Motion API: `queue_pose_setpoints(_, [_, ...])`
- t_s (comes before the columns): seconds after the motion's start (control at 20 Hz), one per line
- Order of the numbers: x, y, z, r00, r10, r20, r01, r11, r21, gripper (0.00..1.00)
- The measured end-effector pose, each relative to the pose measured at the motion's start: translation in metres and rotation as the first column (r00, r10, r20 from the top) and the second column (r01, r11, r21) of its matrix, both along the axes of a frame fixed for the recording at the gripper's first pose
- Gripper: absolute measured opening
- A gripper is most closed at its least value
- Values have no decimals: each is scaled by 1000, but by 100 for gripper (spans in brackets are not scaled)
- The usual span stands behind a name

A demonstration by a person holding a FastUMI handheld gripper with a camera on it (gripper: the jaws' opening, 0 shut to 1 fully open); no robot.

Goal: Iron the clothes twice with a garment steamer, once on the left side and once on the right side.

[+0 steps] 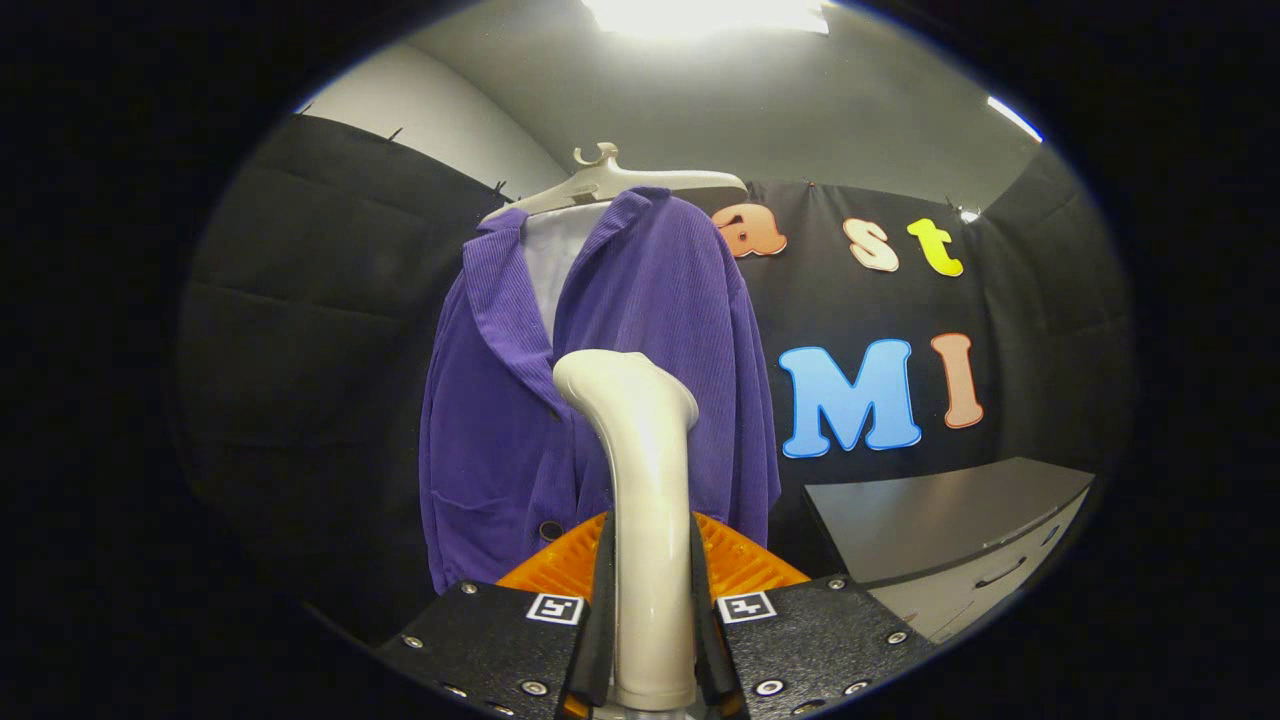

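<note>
Item one, leftmost: purple corduroy jacket [640, 400], hung on a pale plastic hanger [610, 185] against the booth's black cloth wall; collar open over a white lining, front panels hanging straight, dark button near the hem. Item two, centre: garment steamer [640, 480], cream, upright, its bent head pointing toward the jacket's front at about mid-chest; whether the head touches the cloth cannot be told. Item three: hand-held gripper [650, 630], both fingers clamped on the steamer's handle from either side, holding it firmly. Item four, right: grey cabinet [950, 530] with a drawer pull, standing well apart from the jacket. Handling note, by judgement: a pass looks about to begin or under way near the jacket's middle. For a clean stroke, shift the head onto one front panel, keep it flat to the fabric, travel steadily along the panel without twisting the handle in the grip, then repeat on the other panel.
</note>
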State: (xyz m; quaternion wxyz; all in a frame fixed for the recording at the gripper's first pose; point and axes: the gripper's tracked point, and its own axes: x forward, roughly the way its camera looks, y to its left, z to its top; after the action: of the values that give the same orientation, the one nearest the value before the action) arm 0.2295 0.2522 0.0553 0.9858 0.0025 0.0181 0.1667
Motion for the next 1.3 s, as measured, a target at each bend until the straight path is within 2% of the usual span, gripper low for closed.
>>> queue_pose_setpoints(0.85, [-38,-10,-91,991,-8,-132,3,999,-41,34])
queue_pose_setpoints(1.15, [-52,-8,-160,972,-9,-234,-10,997,-79,34])
queue_pose_setpoints(1.3, [-61,-10,-181,969,-16,-247,-14,993,-117,34])
